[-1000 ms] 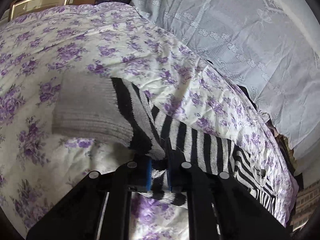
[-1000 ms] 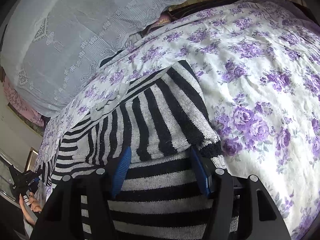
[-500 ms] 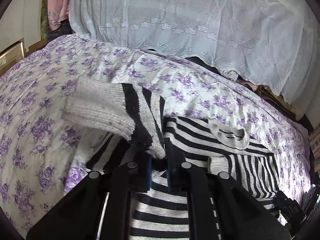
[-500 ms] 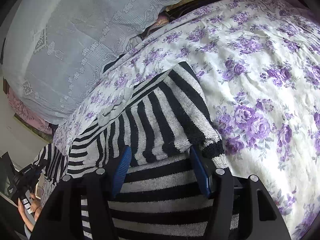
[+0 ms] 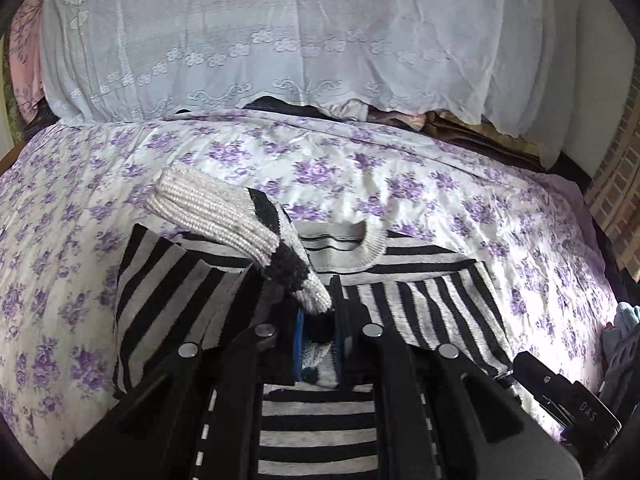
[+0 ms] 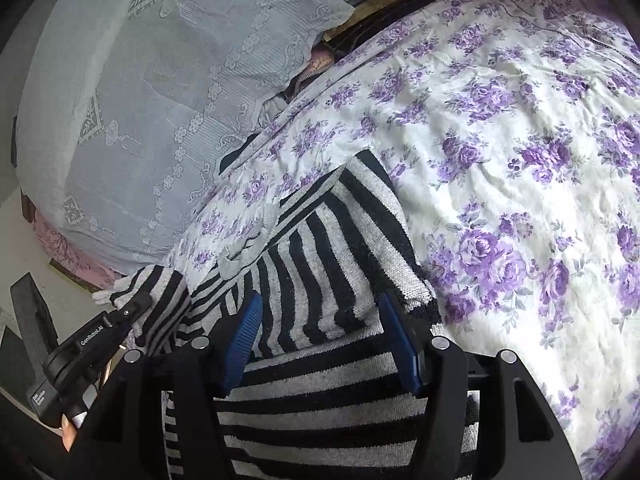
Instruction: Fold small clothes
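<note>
Since a second ago my left gripper [image 5: 316,320] has swung the sleeve [image 5: 224,216] it pinches by the cuff across over the striped sweater [image 5: 320,420] on the flowered bed [image 5: 440,184]. My right gripper [image 6: 320,332] stays spread, hovering over the sweater's folded right side.

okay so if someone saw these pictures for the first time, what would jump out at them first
The black-and-grey striped sweater spread on the purple-flowered bedspread stands out most. The left tool is shut on its sleeve, whose ribbed cuff hangs above the sweater's body. Behind the bed, a pale lace cloth fills the top.
</note>
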A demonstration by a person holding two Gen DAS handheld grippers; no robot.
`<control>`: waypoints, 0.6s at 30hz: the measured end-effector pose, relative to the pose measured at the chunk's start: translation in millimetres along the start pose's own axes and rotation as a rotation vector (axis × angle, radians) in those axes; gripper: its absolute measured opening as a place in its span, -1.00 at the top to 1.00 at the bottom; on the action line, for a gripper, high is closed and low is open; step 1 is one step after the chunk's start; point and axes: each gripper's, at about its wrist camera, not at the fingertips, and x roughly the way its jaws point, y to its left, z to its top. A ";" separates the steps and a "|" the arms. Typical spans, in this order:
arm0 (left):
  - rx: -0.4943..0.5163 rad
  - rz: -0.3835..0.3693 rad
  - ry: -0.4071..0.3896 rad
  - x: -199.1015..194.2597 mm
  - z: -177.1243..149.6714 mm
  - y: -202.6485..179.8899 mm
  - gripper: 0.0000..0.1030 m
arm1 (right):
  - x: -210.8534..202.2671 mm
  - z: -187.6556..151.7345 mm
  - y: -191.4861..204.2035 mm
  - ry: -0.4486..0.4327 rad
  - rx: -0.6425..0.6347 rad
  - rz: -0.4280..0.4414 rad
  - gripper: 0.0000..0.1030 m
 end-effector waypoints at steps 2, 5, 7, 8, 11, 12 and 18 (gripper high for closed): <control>0.028 -0.020 0.017 11.4 -5.6 -23.3 0.80 | -2.3 2.6 -4.4 -0.006 0.024 0.007 -0.19; 0.075 -0.041 0.080 34.2 -23.4 -46.3 0.65 | -3.6 5.2 -12.5 -0.012 0.064 0.006 -0.20; 0.108 -0.036 0.136 48.6 -37.3 -53.9 0.10 | -2.4 6.2 -17.5 -0.008 0.089 0.005 -0.20; 0.126 -0.020 0.157 52.8 -44.2 -55.5 -0.27 | -1.5 6.3 -19.4 -0.004 0.098 0.004 -0.20; 0.171 -0.009 0.139 43.5 -54.3 -51.8 -0.42 | 0.6 6.3 -21.3 0.000 0.107 0.004 -0.20; 0.179 -0.013 0.126 35.5 -54.1 -47.7 -0.52 | 0.6 6.2 -20.6 -0.003 0.101 0.000 -0.20; 0.104 0.003 -0.006 -19.0 -37.0 11.3 -0.89 | 2.9 2.8 -10.1 -0.009 0.039 -0.009 -0.23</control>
